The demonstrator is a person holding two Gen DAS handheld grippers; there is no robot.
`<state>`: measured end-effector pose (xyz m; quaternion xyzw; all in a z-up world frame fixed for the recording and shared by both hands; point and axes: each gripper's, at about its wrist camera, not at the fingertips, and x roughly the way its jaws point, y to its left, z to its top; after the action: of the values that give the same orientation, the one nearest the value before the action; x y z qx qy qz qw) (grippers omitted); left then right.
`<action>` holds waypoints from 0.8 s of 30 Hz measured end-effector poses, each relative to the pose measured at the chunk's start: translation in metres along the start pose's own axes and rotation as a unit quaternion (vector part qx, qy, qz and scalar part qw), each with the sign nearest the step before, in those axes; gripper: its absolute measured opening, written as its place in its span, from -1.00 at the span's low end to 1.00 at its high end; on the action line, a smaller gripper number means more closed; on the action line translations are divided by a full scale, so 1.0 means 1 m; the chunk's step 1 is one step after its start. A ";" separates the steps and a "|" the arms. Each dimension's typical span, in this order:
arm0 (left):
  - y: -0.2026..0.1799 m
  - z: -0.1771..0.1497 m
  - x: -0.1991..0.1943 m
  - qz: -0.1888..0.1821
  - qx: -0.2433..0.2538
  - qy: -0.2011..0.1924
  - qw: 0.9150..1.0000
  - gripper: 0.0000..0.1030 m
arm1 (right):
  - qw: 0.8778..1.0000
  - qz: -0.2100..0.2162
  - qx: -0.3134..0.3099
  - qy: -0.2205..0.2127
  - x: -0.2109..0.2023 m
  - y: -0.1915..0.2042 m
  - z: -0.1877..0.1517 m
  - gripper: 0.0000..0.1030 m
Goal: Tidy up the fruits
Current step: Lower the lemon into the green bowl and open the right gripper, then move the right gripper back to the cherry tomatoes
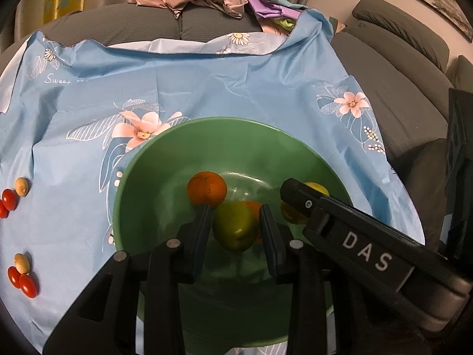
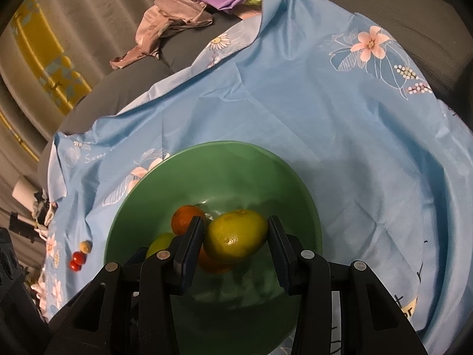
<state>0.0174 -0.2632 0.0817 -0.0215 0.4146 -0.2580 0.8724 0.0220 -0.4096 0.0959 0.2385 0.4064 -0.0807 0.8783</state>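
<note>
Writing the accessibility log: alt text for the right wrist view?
The right gripper, jaws open, straddles a yellow-green citrus inside a green bowl that also holds an orange. The bowl sits on a blue floral cloth.

Both wrist views look down, close, sharing green bowl (image 1: pixel 142 177).
</note>
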 end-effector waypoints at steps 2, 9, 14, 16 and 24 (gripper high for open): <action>0.000 0.000 -0.006 0.001 0.001 -0.005 1.000 -0.28 | 1.000 0.006 0.004 -0.001 -0.001 0.000 0.000 -0.11; 0.017 0.002 -0.039 0.010 -0.009 -0.031 0.999 0.24 | 0.999 0.028 -0.004 -0.038 -0.017 0.009 0.001 0.14; 0.053 0.002 -0.074 0.040 -0.038 -0.057 0.997 0.38 | 0.998 0.038 -0.025 -0.048 -0.021 0.025 0.000 0.13; 0.073 -0.001 -0.091 0.064 -0.052 -0.066 0.994 0.38 | 0.997 0.039 -0.034 -0.053 -0.022 0.034 -0.002 0.13; 0.160 -0.035 -0.138 0.159 -0.123 -0.085 0.976 0.35 | 0.989 0.075 -0.106 -0.064 -0.028 0.086 -0.016 0.13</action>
<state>-0.0118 -0.0543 0.1166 -0.0846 0.3654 -0.0603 0.9250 0.0212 -0.3284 0.1386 0.1679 0.3367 0.0143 0.9264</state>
